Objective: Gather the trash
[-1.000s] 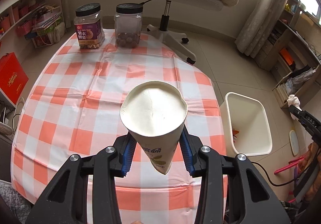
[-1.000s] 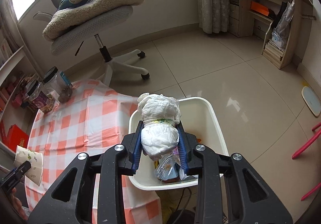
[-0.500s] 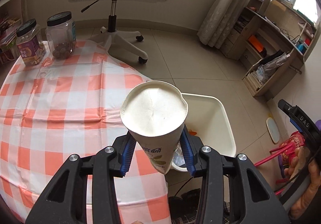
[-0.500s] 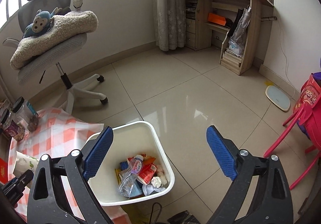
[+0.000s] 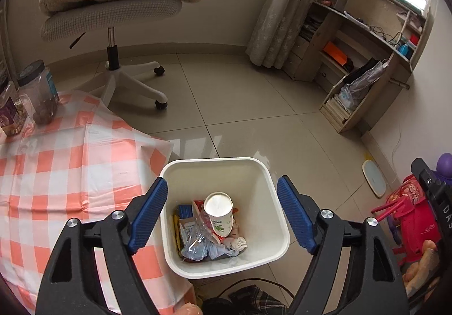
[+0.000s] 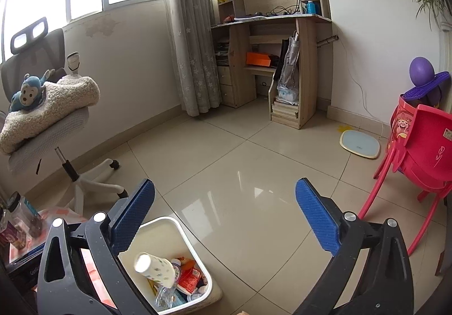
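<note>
On my far left, two clear plastic jars with black lids (image 5: pixel 39 94) stand at the edge of the table (image 5: pixel 65 162), which wears an orange-and-white checked cloth. Just beside the table's right edge, on the tiled floor, sits the white square plastic trash bin (image 5: pixel 271 202). My left claw (image 5: pixel 223 216) hangs directly over the bin, its blue-padded fingers (image 5: pixel 148 213) spread wide and gripping nothing. Inside the bin, the white paper cup with a green printed pattern (image 5: pixel 219 212) lies tilted, mouth up, on top of a crumpled clear plastic bottle (image 5: pixel 197 238), red wrappers and a wad of white tissue (image 5: pixel 237 243). From the right wrist view the same cup (image 6: pixel 155 268) shows leaning inside the bin (image 6: pixel 197 255). My right claw (image 6: pixel 226 219) is released too, blue pads (image 6: pixel 316 219) far apart with only floor tiles between them, the bin near its left finger. Farther right stands a red plastic chair (image 6: pixel 418 154).
</note>
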